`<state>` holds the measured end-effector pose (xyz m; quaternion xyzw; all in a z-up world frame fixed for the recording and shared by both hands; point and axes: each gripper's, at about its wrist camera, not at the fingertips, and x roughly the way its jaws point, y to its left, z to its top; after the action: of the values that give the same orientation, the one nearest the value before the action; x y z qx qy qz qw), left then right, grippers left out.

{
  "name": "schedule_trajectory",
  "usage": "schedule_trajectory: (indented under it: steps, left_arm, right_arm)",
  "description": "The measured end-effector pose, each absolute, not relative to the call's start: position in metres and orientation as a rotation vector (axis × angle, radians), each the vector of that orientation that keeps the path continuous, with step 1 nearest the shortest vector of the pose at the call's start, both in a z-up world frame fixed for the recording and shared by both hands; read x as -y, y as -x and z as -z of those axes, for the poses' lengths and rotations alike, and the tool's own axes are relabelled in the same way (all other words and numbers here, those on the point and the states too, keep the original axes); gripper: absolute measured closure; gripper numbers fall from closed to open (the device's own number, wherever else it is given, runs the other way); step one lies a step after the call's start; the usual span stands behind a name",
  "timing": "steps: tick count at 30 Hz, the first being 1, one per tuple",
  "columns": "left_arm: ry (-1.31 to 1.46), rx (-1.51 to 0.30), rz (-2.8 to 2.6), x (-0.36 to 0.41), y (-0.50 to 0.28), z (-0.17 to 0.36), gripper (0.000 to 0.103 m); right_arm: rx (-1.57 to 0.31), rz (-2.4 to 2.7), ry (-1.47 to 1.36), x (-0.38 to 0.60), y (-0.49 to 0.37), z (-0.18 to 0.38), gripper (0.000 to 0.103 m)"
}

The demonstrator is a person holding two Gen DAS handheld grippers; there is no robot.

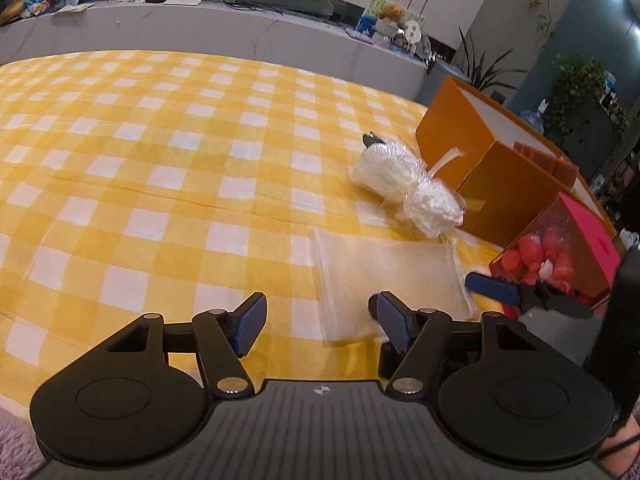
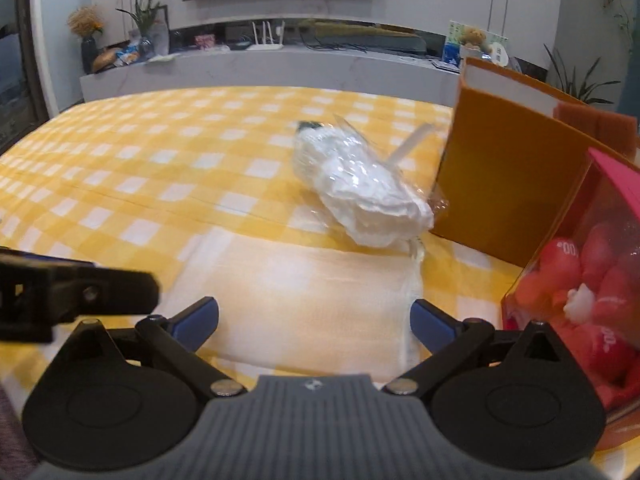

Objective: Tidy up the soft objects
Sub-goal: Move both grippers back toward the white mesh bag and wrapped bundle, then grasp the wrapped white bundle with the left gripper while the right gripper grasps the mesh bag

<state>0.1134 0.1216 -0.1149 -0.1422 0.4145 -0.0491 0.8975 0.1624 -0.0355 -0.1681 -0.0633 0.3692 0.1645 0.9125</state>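
Observation:
A flat translucent mesh pouch (image 1: 384,276) lies on the yellow checked cloth (image 1: 160,160), just ahead of both grippers; it also shows in the right wrist view (image 2: 304,300). Behind it lies a clear plastic bag of white soft stuff (image 1: 404,184), seen in the right wrist view too (image 2: 360,188), resting against an orange box (image 1: 480,148). My left gripper (image 1: 318,322) is open and empty, low over the cloth at the pouch's near left corner. My right gripper (image 2: 314,320) is open and empty, its fingers spread either side of the pouch's near edge.
The orange box (image 2: 508,168) stands open at the right. A clear box with a pink lid and red soft balls (image 2: 592,280) stands in front of it, close to my right gripper. A grey ledge with clutter (image 2: 260,64) runs behind the table.

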Motion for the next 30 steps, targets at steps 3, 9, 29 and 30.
schedule_trajectory:
  steps: [3,9,29,30]
  left_arm:
    - [0.290,-0.871,0.109,-0.119,-0.116,0.117,0.028]
    - [0.296,-0.888,0.108,-0.118,-0.118,0.119,0.028]
    - [0.298,-0.840,0.149,-0.115,-0.109,0.102,0.032]
    - [0.313,-0.839,0.162,-0.114,-0.109,0.099,0.033]
  right_arm:
    - [-0.742,-0.305,0.152,0.037,-0.163,0.174,0.003]
    - [-0.743,-0.326,0.090,0.045,-0.162,0.181,0.003]
    - [-0.680,-0.474,0.221,0.040,-0.137,0.146,0.103]
    - [-0.671,-0.461,0.232,0.045,-0.133,0.141,0.103]
